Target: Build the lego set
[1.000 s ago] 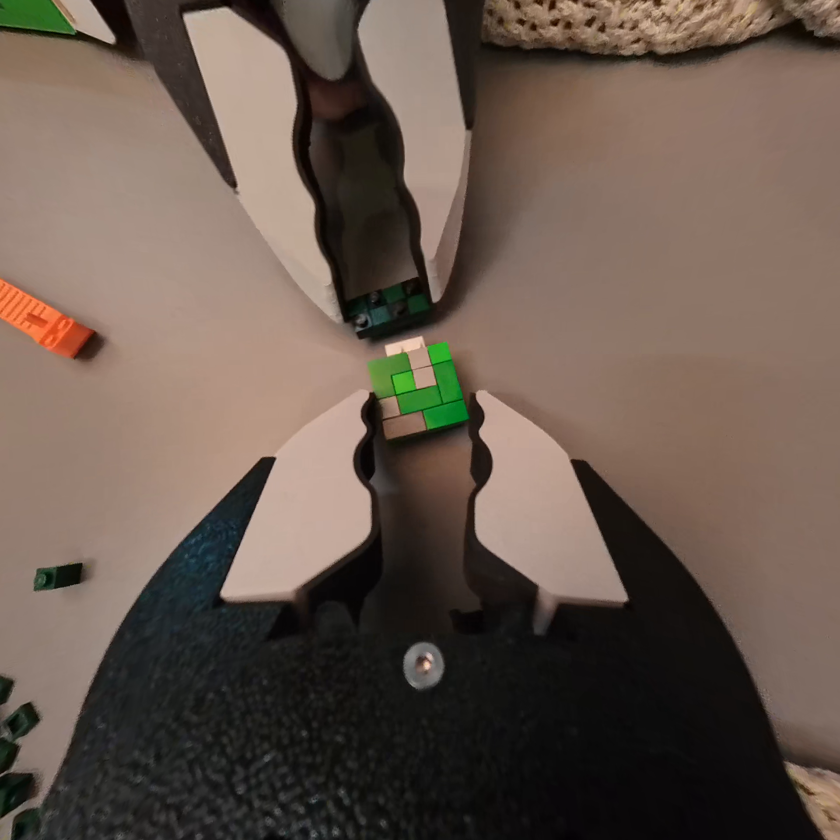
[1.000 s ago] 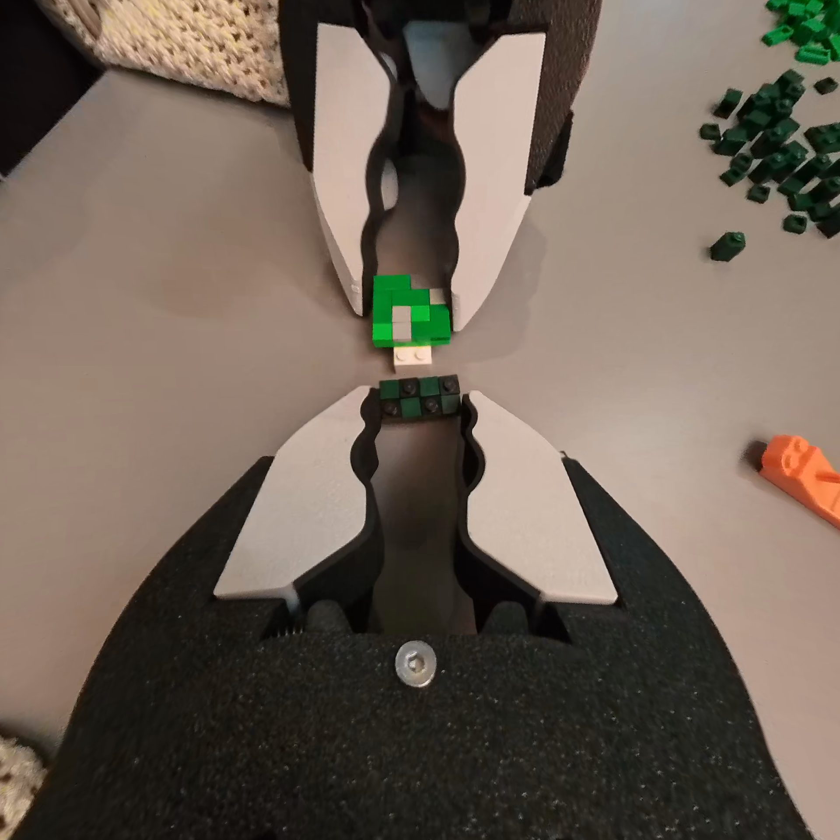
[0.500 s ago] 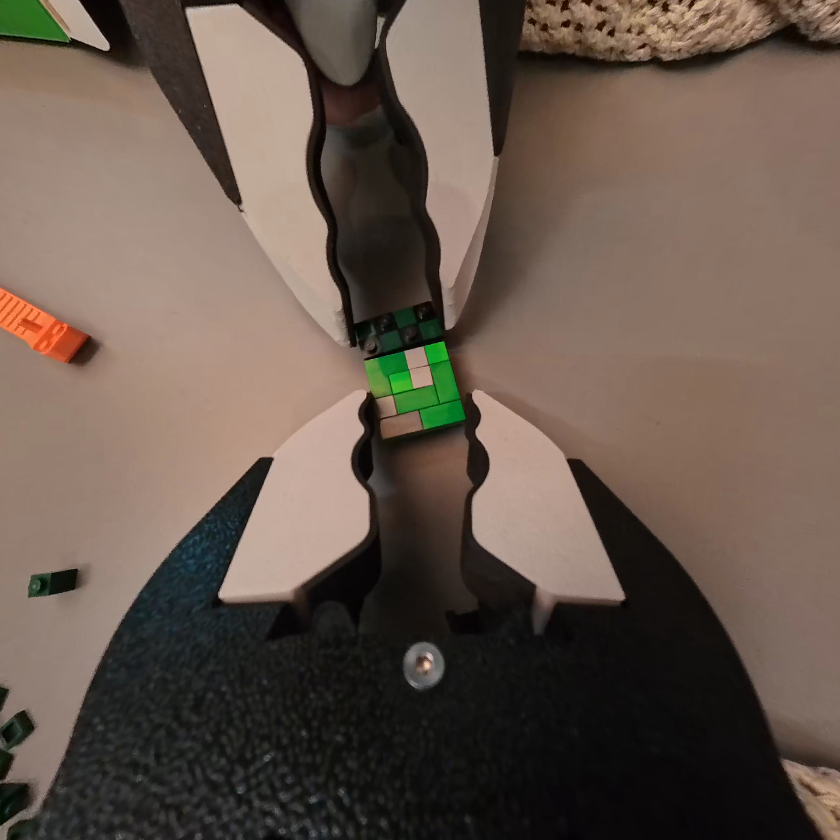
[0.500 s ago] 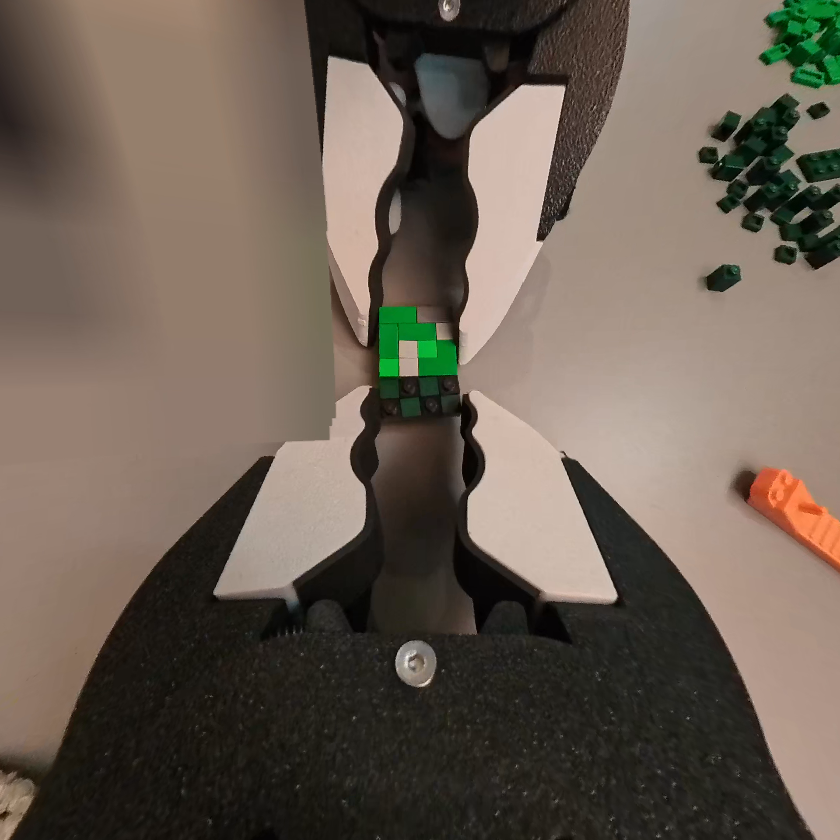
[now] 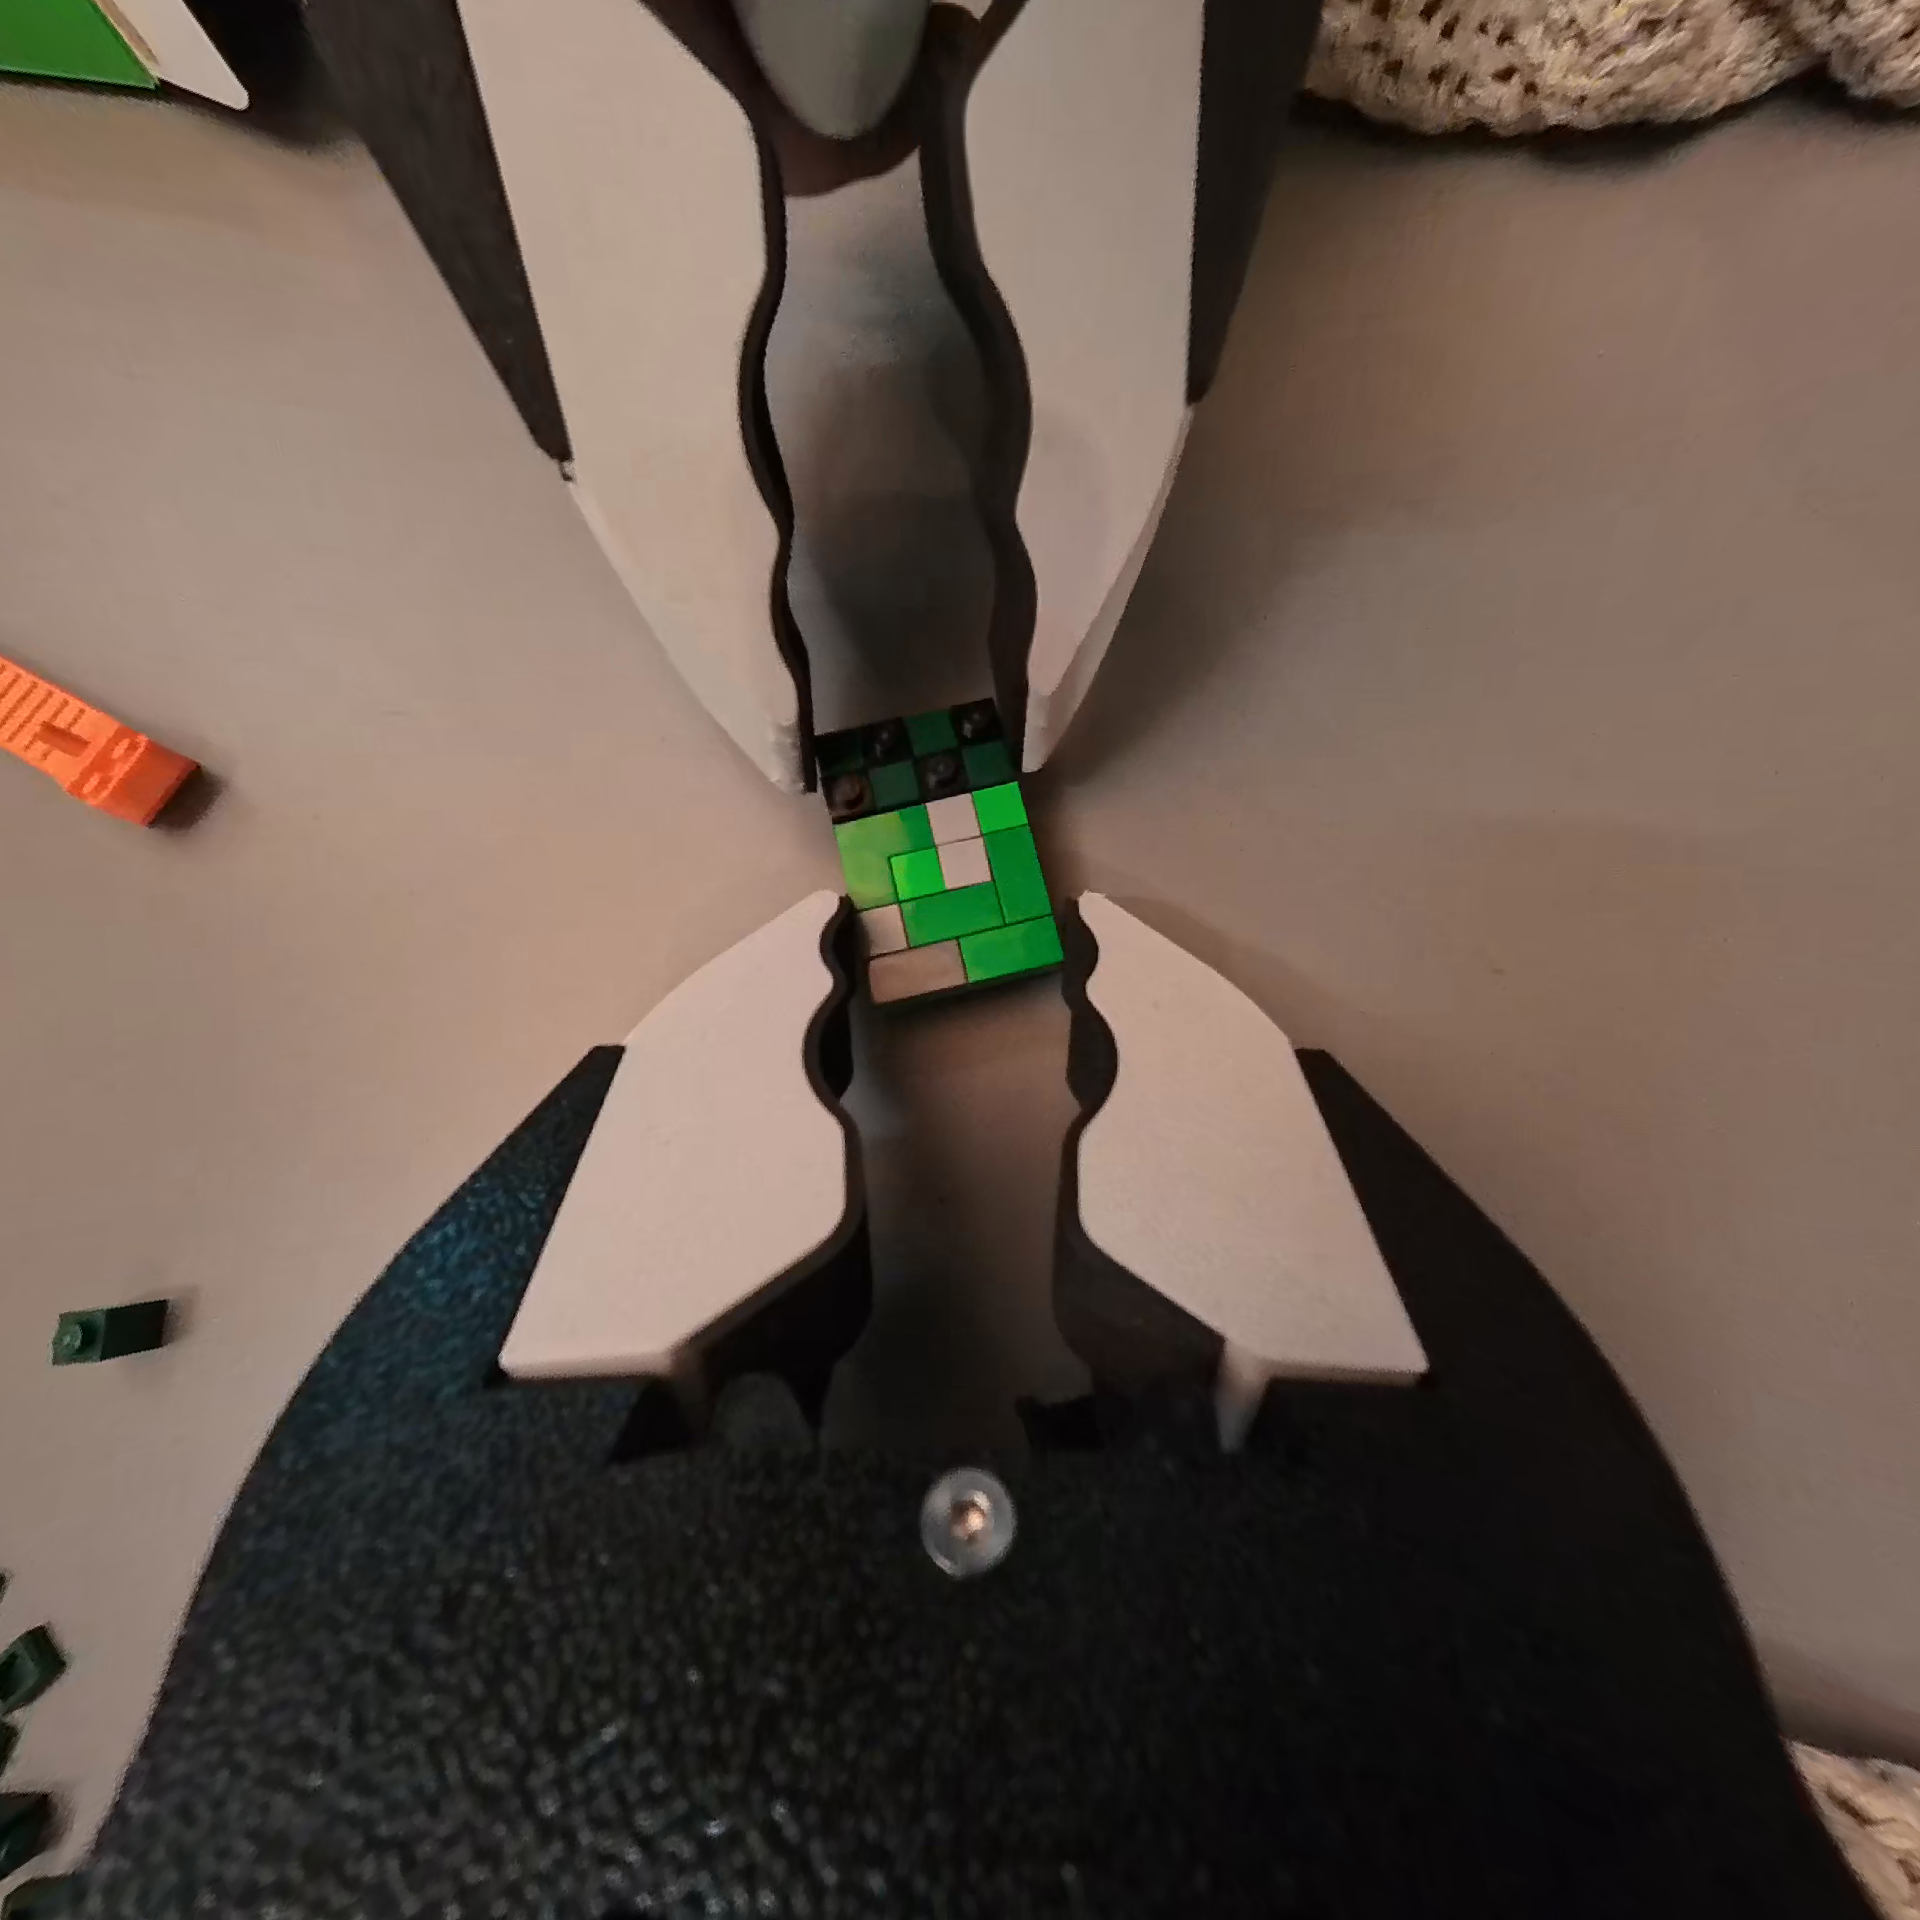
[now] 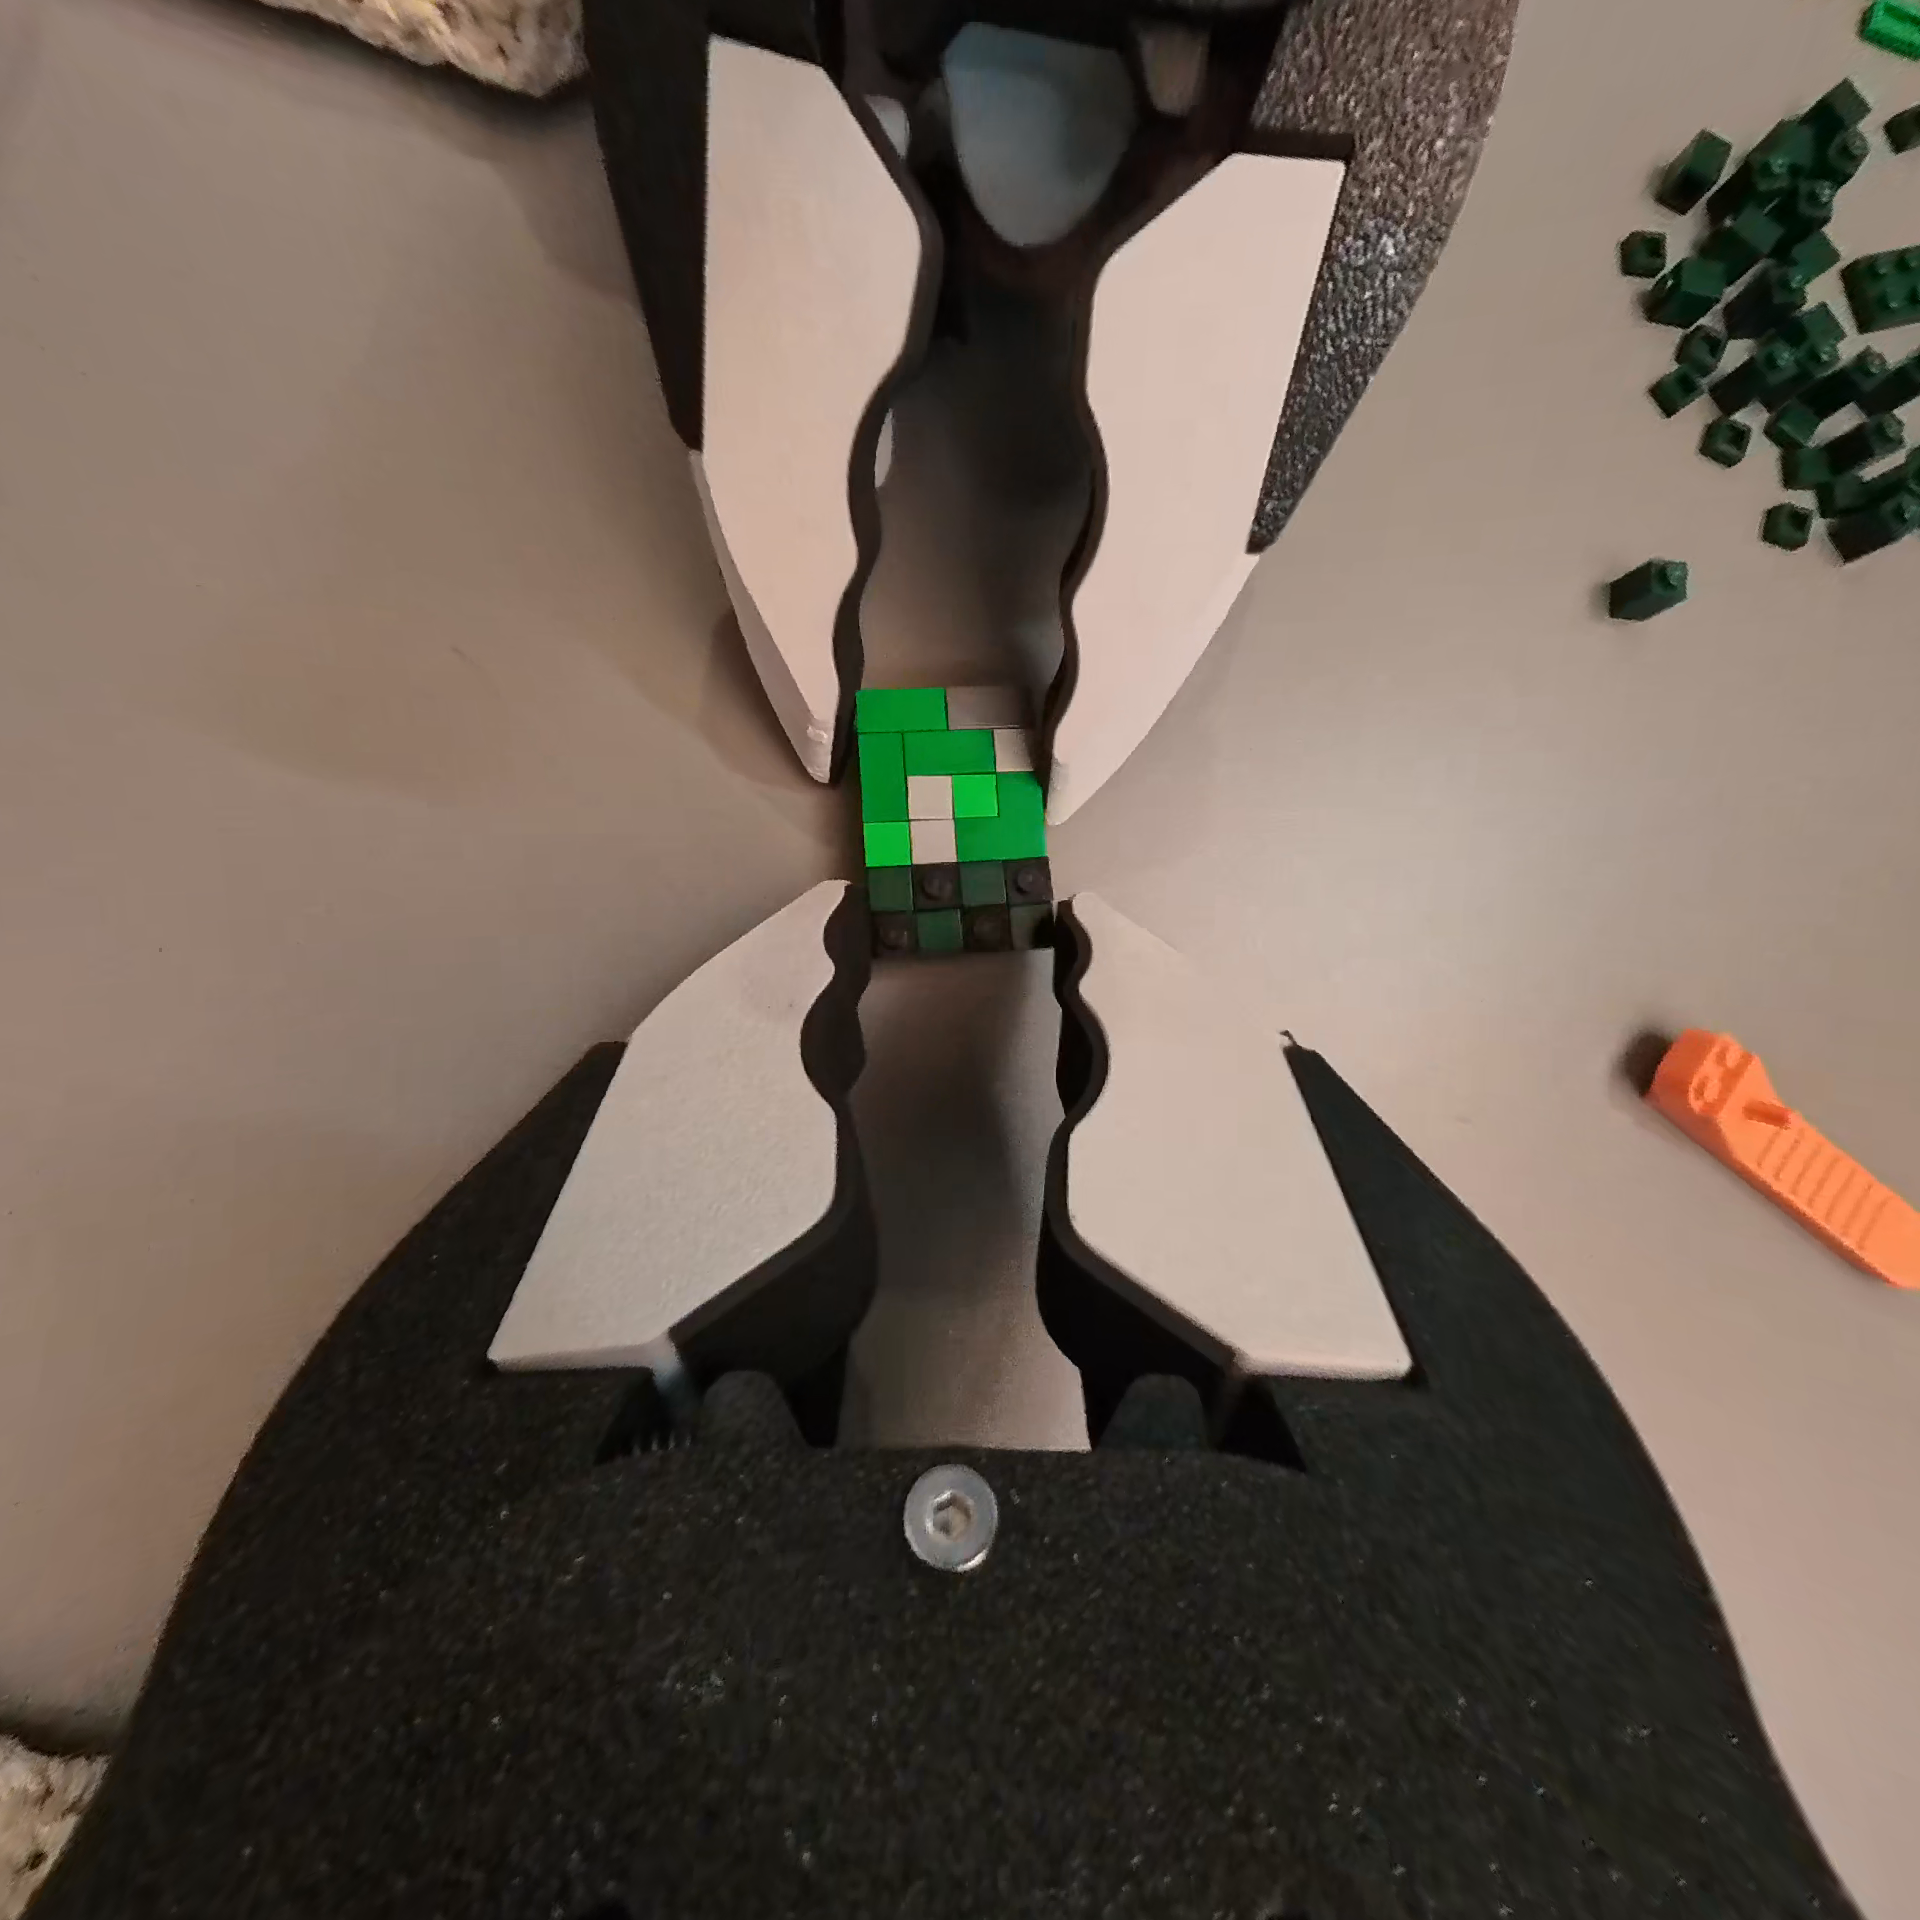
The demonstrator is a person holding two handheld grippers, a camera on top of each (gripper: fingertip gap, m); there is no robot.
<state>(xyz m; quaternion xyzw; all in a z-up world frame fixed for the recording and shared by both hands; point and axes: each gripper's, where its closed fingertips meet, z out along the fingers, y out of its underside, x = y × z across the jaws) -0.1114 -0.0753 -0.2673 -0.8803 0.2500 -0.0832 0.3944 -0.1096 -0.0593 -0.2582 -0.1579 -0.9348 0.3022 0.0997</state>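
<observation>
My left gripper [image 5: 961, 935] is shut on a bright green and grey tiled block [image 5: 951, 894] and holds it just above the grey table. My right gripper [image 6: 961, 920] is shut on a dark green and black studded block [image 6: 961, 912]. The grippers face each other tip to tip. The two blocks touch edge to edge, with no gap showing. The left wrist view shows the right gripper [image 5: 920, 758] at the top with the dark block [image 5: 914, 764]. The right wrist view shows the left gripper [image 6: 945, 764] at the top with the bright block [image 6: 951, 779].
An orange brick separator [image 6: 1787, 1174] lies to the right, and it also shows in the left wrist view [image 5: 94, 753]. A pile of dark green bricks [image 6: 1808, 343] lies at the back right, with a single one [image 6: 1647, 592] apart. Knitted fabric [image 5: 1610, 62] borders the table edge.
The two grippers have moved toward each other. The gap between the blocks has closed, and the white studded plate on the bright block's edge is now hidden under the dark block.
</observation>
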